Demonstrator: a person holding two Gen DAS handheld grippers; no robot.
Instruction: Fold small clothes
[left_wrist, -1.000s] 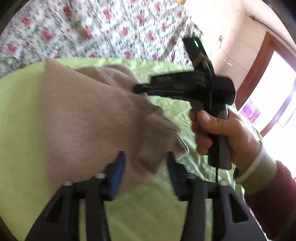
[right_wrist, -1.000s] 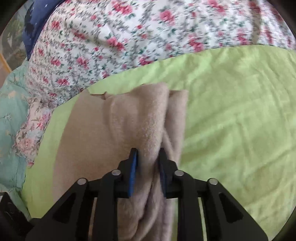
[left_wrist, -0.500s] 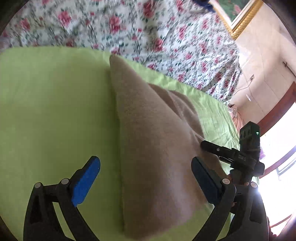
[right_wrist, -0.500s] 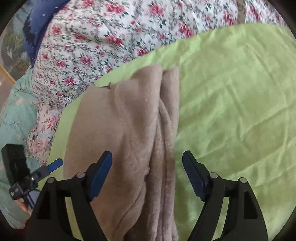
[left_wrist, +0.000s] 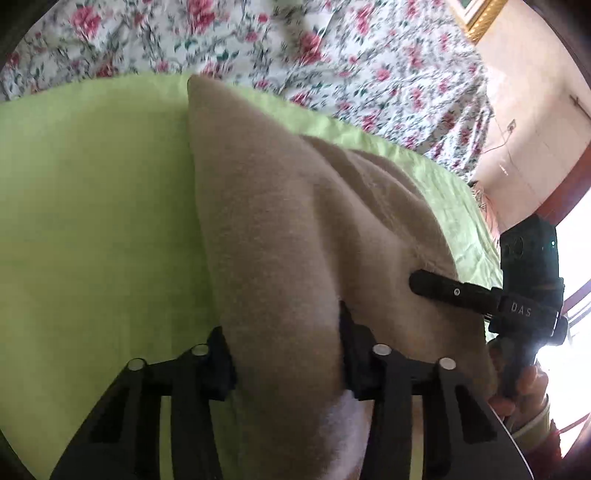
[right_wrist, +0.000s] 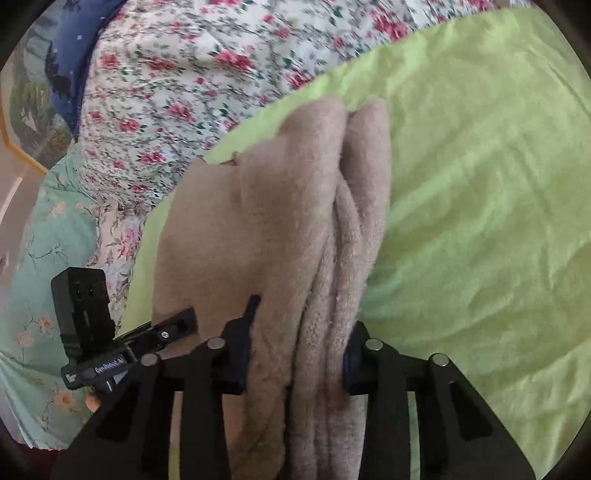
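A beige fleece garment (left_wrist: 295, 229) was laid lengthwise on a lime-green cloth (left_wrist: 92, 221), which was spread over a rose-print bedsheet (left_wrist: 332, 44). The near end of the garment was gripped by both tools: the left gripper (left_wrist: 284, 354) was closed on its flat, broad side, and the right gripper (right_wrist: 299, 350) was clamped on the bunched folds along the garment's right edge (right_wrist: 347, 258). A blue pillow (right_wrist: 74, 59) was seen at the bed's far left corner
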